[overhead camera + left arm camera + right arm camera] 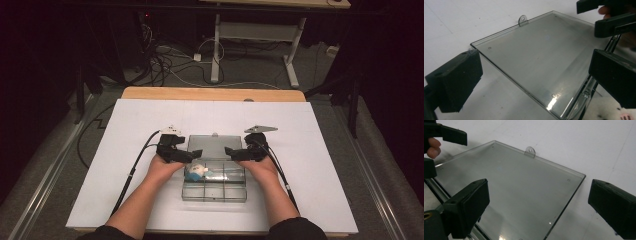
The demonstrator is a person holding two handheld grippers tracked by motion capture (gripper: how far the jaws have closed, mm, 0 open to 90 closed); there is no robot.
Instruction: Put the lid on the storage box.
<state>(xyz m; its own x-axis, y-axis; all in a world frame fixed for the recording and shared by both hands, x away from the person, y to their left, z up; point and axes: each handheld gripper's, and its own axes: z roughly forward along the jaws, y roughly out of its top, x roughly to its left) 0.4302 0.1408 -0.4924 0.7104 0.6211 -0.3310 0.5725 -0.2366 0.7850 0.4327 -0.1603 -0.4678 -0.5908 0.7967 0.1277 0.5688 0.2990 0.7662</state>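
A clear plastic organizer box sits near the middle of the white desk, toward the person's edge, its lid swung fully open and lying flat on the desk on the far side. The lid is a smooth, faintly smoky transparent rectangle with a small rounded hanging tab on its outer edge, pointing away from the person; box and lid together stretch from the near side to the far side. The tray is split by thin walls into small compartments, and one on the left holds a small white and blue thing too blurred to name. The left claw and right claw flank the hinge line, each released with black blocky jaws spread and gripping nothing. Cables and a second table's legs lie beyond on the floor.
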